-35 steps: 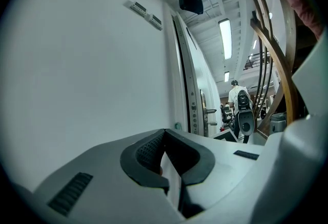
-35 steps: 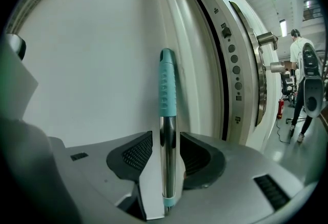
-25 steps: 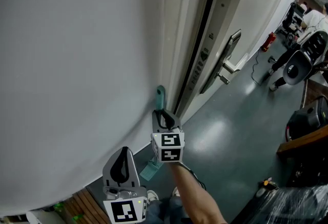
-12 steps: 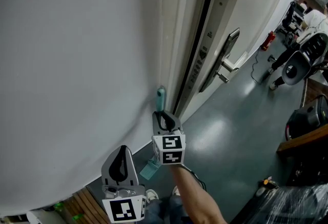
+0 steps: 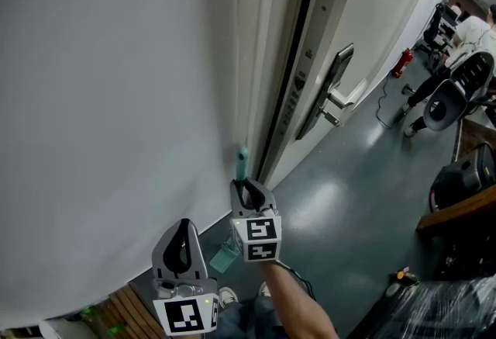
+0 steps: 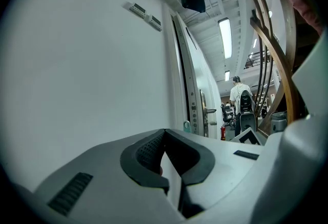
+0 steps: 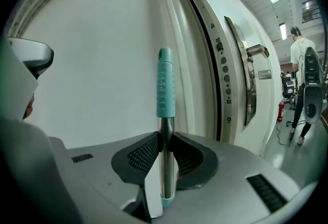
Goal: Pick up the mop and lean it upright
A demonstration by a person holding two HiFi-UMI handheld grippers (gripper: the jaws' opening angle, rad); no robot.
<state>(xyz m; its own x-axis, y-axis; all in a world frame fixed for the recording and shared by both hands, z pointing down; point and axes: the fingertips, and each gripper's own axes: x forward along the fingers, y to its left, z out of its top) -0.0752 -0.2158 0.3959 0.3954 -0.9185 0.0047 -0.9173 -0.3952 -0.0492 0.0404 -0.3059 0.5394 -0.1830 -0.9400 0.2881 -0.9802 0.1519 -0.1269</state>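
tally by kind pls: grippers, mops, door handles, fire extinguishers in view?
Grippers: 2 (left gripper, right gripper)
Mop: 1
Door handle: 1
Fire extinguisher: 1
Total: 5

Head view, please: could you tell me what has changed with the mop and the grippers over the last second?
The right gripper has slid slightly down the picture, carrying the mop handle with it beside the door frame. It stays clamped on the metal shaft. The left gripper stayed put, shut and empty.
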